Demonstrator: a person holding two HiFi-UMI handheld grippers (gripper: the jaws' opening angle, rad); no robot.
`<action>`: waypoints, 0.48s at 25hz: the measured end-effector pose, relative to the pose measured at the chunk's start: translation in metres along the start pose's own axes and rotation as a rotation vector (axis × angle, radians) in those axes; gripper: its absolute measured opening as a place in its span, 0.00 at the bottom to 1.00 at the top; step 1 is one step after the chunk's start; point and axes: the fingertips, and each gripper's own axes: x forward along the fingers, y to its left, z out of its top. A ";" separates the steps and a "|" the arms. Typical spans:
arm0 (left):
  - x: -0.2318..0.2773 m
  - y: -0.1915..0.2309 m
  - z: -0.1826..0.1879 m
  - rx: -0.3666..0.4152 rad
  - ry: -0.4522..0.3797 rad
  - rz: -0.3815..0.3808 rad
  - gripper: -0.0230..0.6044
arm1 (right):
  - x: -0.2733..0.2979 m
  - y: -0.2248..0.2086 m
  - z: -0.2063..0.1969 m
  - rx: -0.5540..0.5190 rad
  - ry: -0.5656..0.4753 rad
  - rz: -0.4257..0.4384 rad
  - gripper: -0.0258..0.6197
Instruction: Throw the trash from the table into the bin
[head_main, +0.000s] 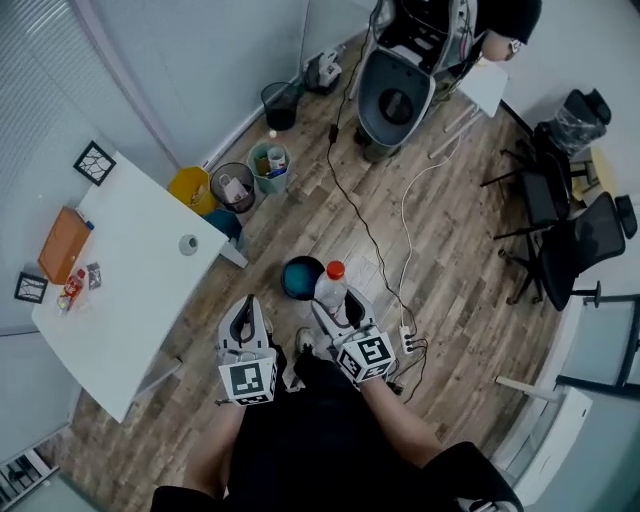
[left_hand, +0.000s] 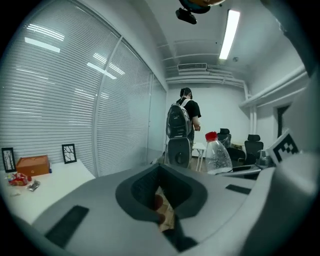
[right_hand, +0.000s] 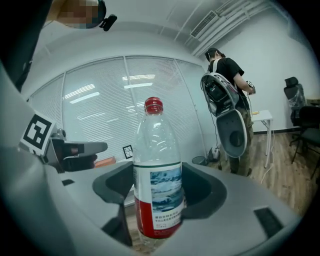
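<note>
My right gripper (head_main: 334, 303) is shut on a clear plastic bottle (head_main: 328, 285) with a red cap and a blue and red label. The bottle stands upright between the jaws in the right gripper view (right_hand: 157, 170) and also shows in the left gripper view (left_hand: 217, 155). It hangs just above a round blue bin (head_main: 298, 278) on the wooden floor. My left gripper (head_main: 246, 318) is shut with nothing in it, level with the right one (left_hand: 162, 207). On the white table (head_main: 130, 290) at the left lie a red wrapper (head_main: 72, 288), a small grey lump (head_main: 188, 243) and an orange box (head_main: 65, 243).
Yellow (head_main: 190, 188), dark mesh (head_main: 233, 185), green (head_main: 270, 165) and black (head_main: 280, 105) bins stand along the glass wall. A person with a large grey pack (head_main: 400, 90) stands at the far end. A cable (head_main: 380, 250) runs across the floor. Office chairs (head_main: 570, 240) are at the right.
</note>
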 end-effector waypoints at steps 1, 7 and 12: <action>0.010 0.000 -0.001 0.004 0.003 -0.020 0.03 | 0.005 -0.008 -0.005 0.004 0.008 -0.020 0.50; 0.054 0.000 -0.025 0.028 0.054 -0.121 0.03 | 0.042 -0.054 -0.058 0.035 0.099 -0.147 0.50; 0.086 0.006 -0.053 0.018 0.098 -0.162 0.03 | 0.081 -0.090 -0.133 0.067 0.214 -0.225 0.50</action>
